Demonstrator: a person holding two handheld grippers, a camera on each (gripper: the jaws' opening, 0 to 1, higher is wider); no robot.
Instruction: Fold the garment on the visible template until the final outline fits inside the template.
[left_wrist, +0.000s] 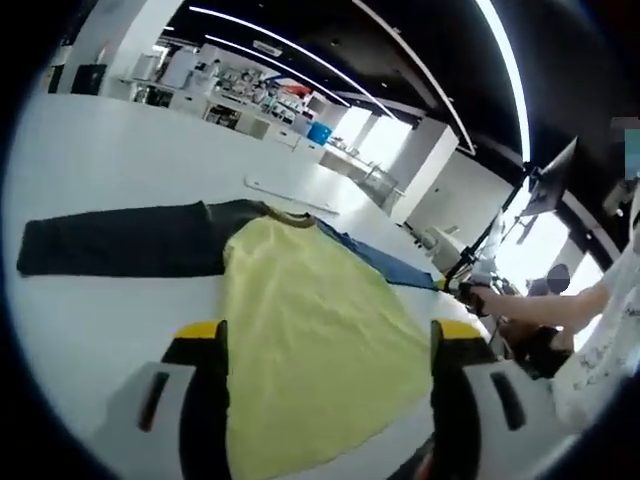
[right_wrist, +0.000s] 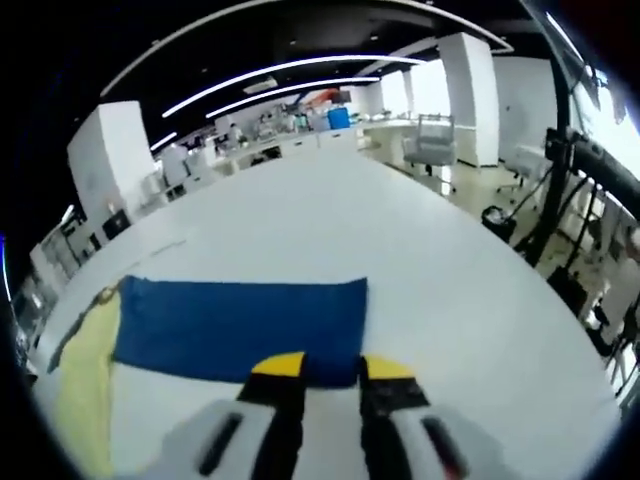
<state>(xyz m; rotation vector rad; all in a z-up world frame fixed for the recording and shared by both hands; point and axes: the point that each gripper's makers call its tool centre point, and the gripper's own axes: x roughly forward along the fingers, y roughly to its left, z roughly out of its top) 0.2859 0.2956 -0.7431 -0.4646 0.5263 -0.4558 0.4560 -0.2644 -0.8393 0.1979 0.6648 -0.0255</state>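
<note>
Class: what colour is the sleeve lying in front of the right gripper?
Blue sleeve, clearest in the right gripper view.

Bare white table (right_wrist: 450, 300) lay open ahead and to the right of the right gripper's fingers (right_wrist: 283, 372), whose tips met the blue sleeve (right_wrist: 240, 325). The yellow shirt (left_wrist: 310, 330) filled the gap between the left gripper's fingers (left_wrist: 205, 345); a person's arm (left_wrist: 545, 305) crossed to their right.
</note>
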